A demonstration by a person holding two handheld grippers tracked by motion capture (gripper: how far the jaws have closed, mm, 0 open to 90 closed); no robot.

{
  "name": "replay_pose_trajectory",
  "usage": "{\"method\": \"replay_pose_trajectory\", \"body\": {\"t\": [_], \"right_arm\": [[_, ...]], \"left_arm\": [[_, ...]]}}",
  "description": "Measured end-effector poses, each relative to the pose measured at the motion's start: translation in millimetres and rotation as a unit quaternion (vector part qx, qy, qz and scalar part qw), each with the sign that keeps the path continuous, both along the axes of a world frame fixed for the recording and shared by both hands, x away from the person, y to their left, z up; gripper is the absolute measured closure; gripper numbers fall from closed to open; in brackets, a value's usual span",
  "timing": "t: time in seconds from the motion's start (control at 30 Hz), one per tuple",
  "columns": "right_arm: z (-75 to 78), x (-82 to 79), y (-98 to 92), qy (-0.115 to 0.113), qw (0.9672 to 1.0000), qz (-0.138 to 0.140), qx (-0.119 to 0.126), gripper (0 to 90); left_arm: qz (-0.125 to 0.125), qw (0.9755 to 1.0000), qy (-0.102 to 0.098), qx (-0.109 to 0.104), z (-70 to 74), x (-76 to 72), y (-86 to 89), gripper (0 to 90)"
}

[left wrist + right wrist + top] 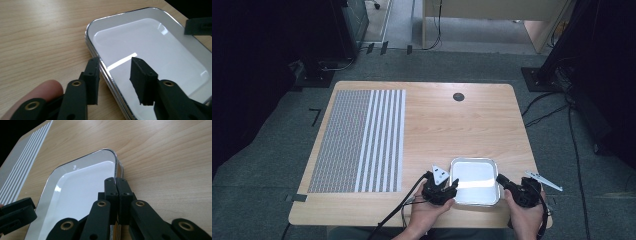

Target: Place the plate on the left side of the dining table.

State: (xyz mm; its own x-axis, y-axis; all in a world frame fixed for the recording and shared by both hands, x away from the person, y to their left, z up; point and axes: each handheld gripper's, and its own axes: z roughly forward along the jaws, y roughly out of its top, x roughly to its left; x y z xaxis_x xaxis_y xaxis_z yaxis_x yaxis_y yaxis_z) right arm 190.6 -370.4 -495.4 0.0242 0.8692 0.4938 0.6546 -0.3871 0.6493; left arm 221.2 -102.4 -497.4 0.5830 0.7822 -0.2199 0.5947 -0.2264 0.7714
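Between both claws, tray [474,170] lengthwise across.

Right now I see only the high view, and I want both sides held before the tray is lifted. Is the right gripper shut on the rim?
Observer: Yes. In the right gripper view, the right gripper has its jaws pressed together on the rim of the tray, near a corner.
Operator: And the left one? From above, the hand hides it.
Observer: The left gripper is open and straddles the opposite rim. One jaw is outside, over the table, and the other is inside, above the tray's white floor.
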Motion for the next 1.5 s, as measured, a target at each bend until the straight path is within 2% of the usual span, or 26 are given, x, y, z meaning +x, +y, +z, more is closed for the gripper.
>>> {"method": "replay_pose_trajectory", "body": {"t": [0.2, 0.47, 0.5, 0.53, 0.57, 0.67, 0.7, 0.73, 0.97, 1.1, 1.23, 1.4, 1.43, 1.47, 1.5], "right_arm": [[6.0, -2.1, -1.7, -0.009, 0.9998, -0.016, -0.003, 89.9], [6.2, -2.7, -13.6, -0.009, 0.9999, -0.013, -0.003, 88.1], [6.8, -3.1, -13.4, -0.009, 0.9998, -0.015, -0.007, 87.4], [9.4, -4.4, -11.7, -0.012, 0.9996, -0.015, -0.022, 86.8], [9.4, -4.4, -11.7, -0.012, 0.9996, -0.015, -0.022, 86.8], [16.6, -8.2, -6.7, -0.019, 0.9976, -0.007, -0.066, 82.4], [16.6, -8.2, -6.7, -0.019, 0.9976, -0.007, -0.066, 82.4], [16.8, -11.2, -5.4, -0.015, 0.9965, -0.004, -0.083, 81.7], [17.6, -21.4, -4.3, -0.008, 0.9954, 0.007, -0.095, 81.7], [14.8, -28.4, 0.0, -0.002, 0.9935, 0.02, -0.112, 81.3], [12.3, -28.2, 2.0, 0.004, 0.9927, 0.025, -0.118, 81.1], [9.0, -26.1, 5.0, 0.008, 0.993, 0.024, -0.115, 86.3], [8.4, -26.1, 4.6, 0.011, 0.9948, 0.016, -0.1, 87.2], [8.4, -26.1, 4.6, 0.011, 0.9948, 0.016, -0.1, 87.2], [7.6, -25.9, 3.3, 0.012, 0.9959, 0.013, -0.088, 87.6]], "left_arm": [[0.001, 1.0, 0.001, -0.009, 2.0, 0.7, 1.5, 51.6], [-0.002, 0.9999, 0.005, -0.016, 3.3, 1.5, 0.1, 52.0], [-0.004, 0.9999, 0.005, -0.016, 3.5, 1.5, -0.9, 52.4], [-0.005, 0.9999, 0.006, -0.015, 3.8, 1.4, -1.5, 53.1], [-0.005, 0.9999, 0.006, -0.015, 4.2, 1.5, -2.6, 53.1], [-0.008, 0.9999, 0.005, -0.014, 5.6, 2.1, -5.6, 54.5], [-0.008, 0.9999, 0.005, -0.014, 6.0, 2.1, -6.9, 54.5], [-0.008, 0.9999, 0.005, -0.013, 6.3, 2.4, -7.9, 55.3], [-0.007, 0.9999, 0.009, -0.008, 4.5, 4.3, -10.2, 57.5], [-0.004, 0.9999, 0.012, -0.005, 2.6, 5.8, -11.4, 58.8], [0.003, 0.9999, 0.011, -0.004, 2.0, 6.8, -13.4, 60.2], [0.005, 0.9999, 0.01, -0.003, 1.2, 8.7, -16.8, 60.3], [0.005, 1.0, 0.009, -0.001, 1.1, 9.2, -17.3, 60.6], [0.006, 0.9999, 0.009, 0.0, 1.1, 9.8, -18.0, 60.6], [0.009, 0.9999, 0.009, 0.0, 1.2, 10.4, -18.8, 60.6]]}}
